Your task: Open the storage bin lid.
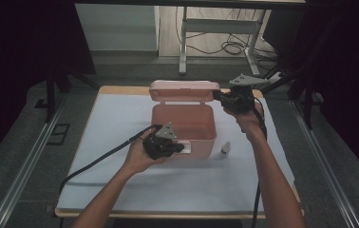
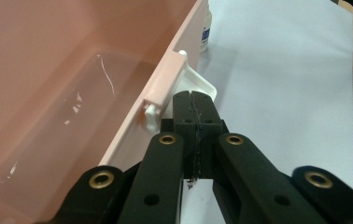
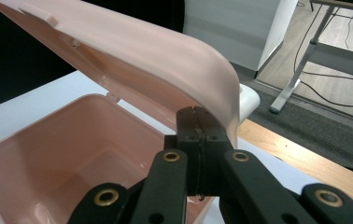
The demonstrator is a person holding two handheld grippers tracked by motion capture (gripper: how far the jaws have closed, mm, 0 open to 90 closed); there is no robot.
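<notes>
A pink plastic box [image 1: 205,137] stands mid-table with its hinged lid [image 1: 184,90] raised over the back rim. My left gripper [image 1: 180,148] is shut at the box's front wall, and in the left gripper view its tips [image 2: 194,98] rest against the white latch flap [image 2: 200,81] with nothing between the jaws. My right gripper [image 1: 218,95] is shut too, its tips [image 3: 194,114] tucked under the right edge of the lid [image 3: 156,51]. The box interior [image 3: 72,158] looks empty. A small white bottle [image 1: 225,148] stands right of the box.
The box sits on a pale sheet [image 1: 168,185] over a wooden table [image 1: 120,89]. Behind the table are a white cabinet [image 1: 116,28], a desk frame [image 1: 183,52] and floor cables [image 1: 230,47]. Dark curtains flank both sides.
</notes>
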